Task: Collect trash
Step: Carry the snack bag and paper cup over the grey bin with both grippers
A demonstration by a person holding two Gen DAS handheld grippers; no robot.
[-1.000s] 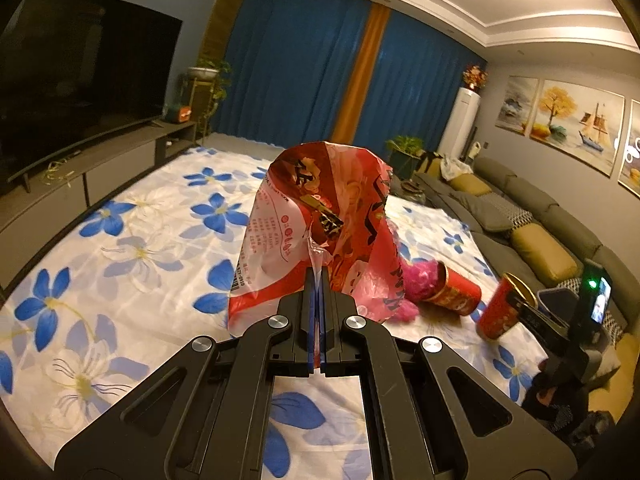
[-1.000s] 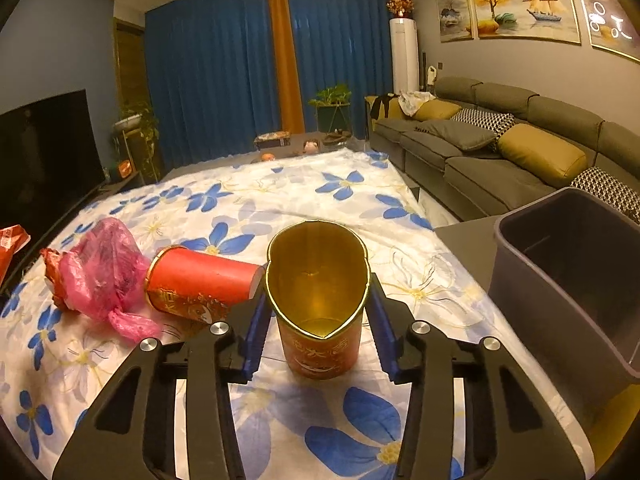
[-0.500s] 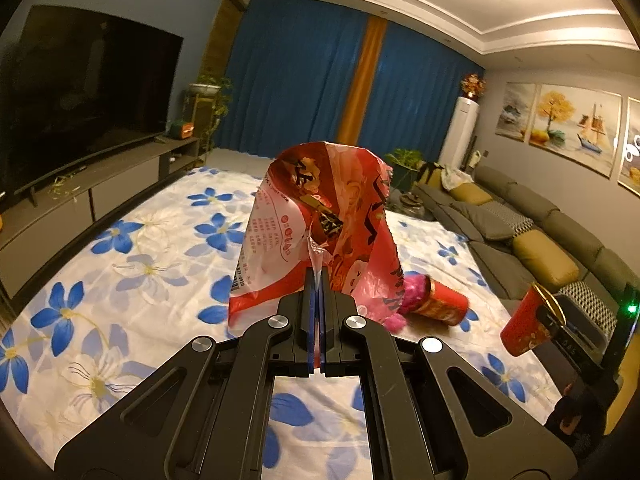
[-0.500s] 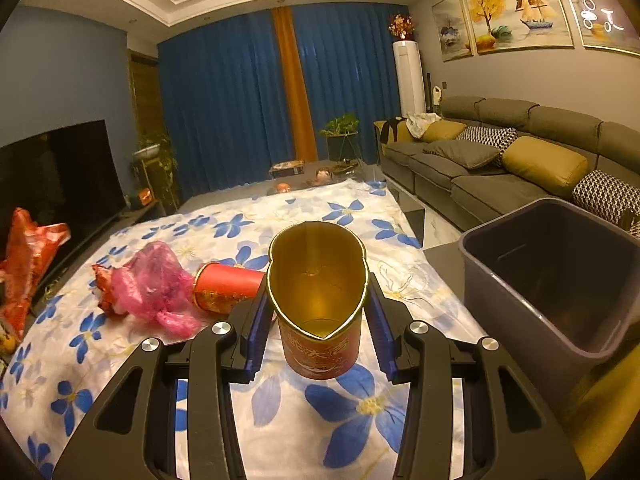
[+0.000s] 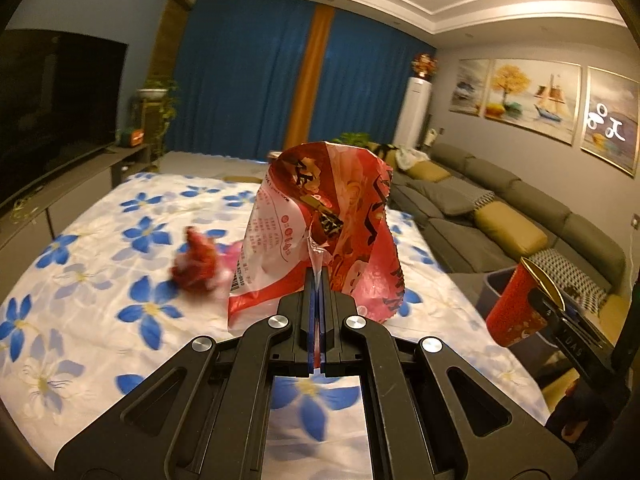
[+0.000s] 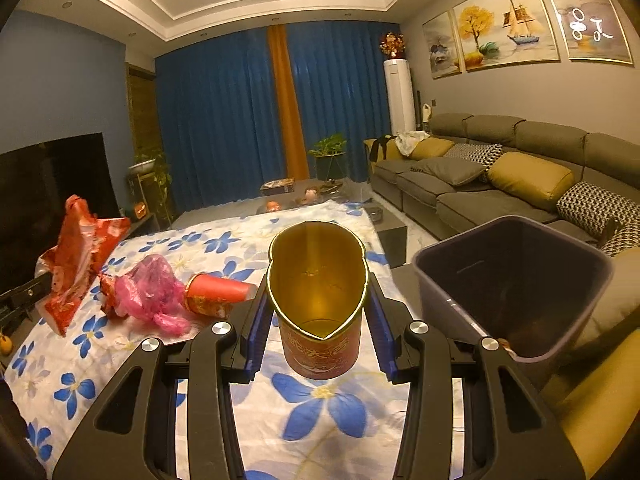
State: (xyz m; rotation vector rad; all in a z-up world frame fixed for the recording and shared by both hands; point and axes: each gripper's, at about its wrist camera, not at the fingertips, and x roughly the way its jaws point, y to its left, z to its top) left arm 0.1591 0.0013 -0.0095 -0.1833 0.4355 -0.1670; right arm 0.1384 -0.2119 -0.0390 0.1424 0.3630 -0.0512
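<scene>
Bin right of the floral cloth; on it, pink bag left of toppled cup.

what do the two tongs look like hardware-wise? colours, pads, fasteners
Left tongs and right tongs: matte black plastic linkage arms with triangular cutouts, round silver pivot screws, and blue pads lining the inner finger faces; the right pads look ribbed. Seen from the left view, the right unit bears white lettering, unreadable. No cables or sleeves visible.

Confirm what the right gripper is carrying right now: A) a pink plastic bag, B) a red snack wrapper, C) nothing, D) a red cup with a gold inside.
D: in the right wrist view, the right gripper is shut on the red cup, squeezing its gold-lined rim out of round.
</scene>
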